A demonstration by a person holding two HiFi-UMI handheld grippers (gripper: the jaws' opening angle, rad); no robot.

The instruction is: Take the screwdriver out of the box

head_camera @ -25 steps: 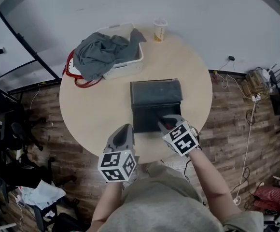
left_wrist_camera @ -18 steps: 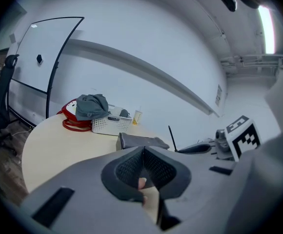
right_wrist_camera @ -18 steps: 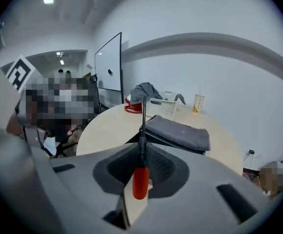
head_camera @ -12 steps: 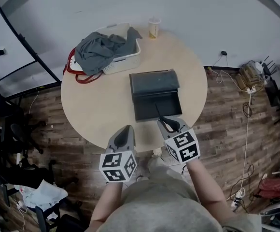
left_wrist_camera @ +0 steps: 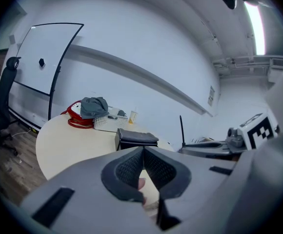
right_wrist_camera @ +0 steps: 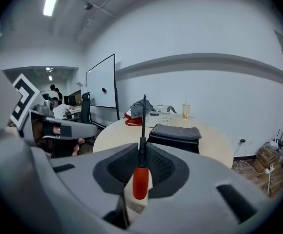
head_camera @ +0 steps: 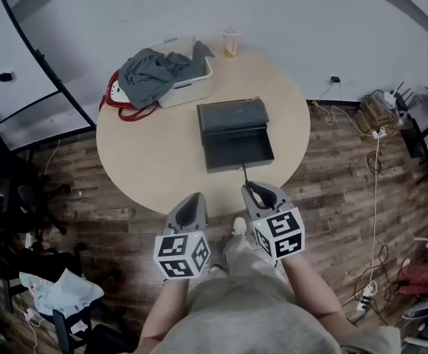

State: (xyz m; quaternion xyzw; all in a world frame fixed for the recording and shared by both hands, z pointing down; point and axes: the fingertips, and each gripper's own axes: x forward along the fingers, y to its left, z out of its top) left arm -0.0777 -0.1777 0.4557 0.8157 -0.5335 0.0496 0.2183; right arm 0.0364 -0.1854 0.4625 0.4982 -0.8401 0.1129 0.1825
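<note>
The black box (head_camera: 235, 135) lies open on the round table (head_camera: 155, 161), with its lid standing at the far side. My right gripper (head_camera: 260, 191) hovers over the floor just off the table's near edge, shut on the screwdriver (head_camera: 246, 175). In the right gripper view the red handle (right_wrist_camera: 140, 182) sits between the pads, and the thin black shaft (right_wrist_camera: 144, 116) sticks up past the box (right_wrist_camera: 174, 135). My left gripper (head_camera: 191, 208) is beside it, also off the table. Its jaws (left_wrist_camera: 143, 156) are shut and hold nothing. The left gripper view also shows the box (left_wrist_camera: 135, 138).
A white basket (head_camera: 188, 87) heaped with grey cloth stands at the table's far left, with a red item (head_camera: 116, 98) beside it. A cup (head_camera: 231, 43) stands at the far edge. Chairs crowd the left of the wood floor, and cables lie at the right (head_camera: 376, 131).
Both grippers have drawn back from the table toward the person. The right one has carried the screwdriver up out of the box and past the table's near edge.
</note>
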